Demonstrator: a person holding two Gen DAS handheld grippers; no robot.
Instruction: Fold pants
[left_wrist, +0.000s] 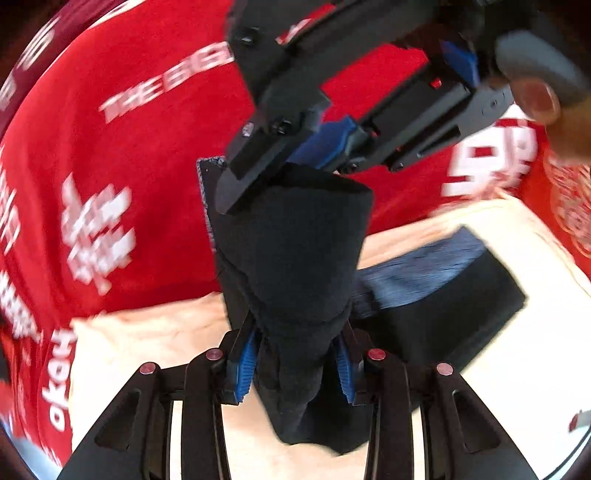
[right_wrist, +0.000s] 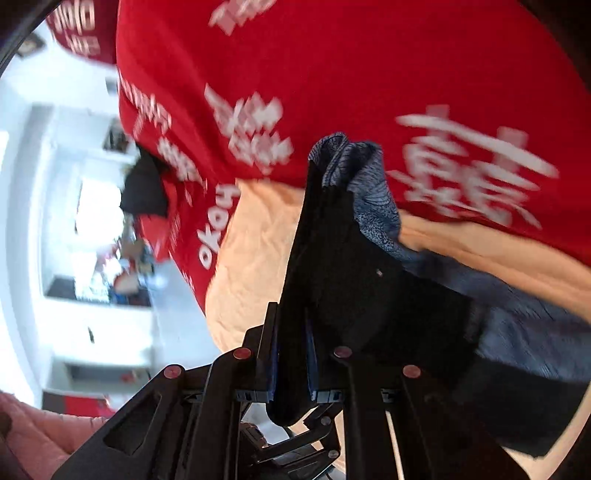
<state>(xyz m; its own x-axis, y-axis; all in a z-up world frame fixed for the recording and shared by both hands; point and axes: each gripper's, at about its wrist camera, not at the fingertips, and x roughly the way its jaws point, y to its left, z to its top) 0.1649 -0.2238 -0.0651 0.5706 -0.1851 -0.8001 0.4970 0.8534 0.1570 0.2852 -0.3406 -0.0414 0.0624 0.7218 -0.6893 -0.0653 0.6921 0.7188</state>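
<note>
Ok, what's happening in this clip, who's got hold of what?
A person in a red printed shirt is folding dark pants with two handheld grippers. The left gripper is shut on a bunched part of the pants, and the right gripper is shut on another part, both lifted. The rest of the pants trails down onto a pale cloth-covered surface. The two grippers are close together. The frames are motion-blurred.
</note>
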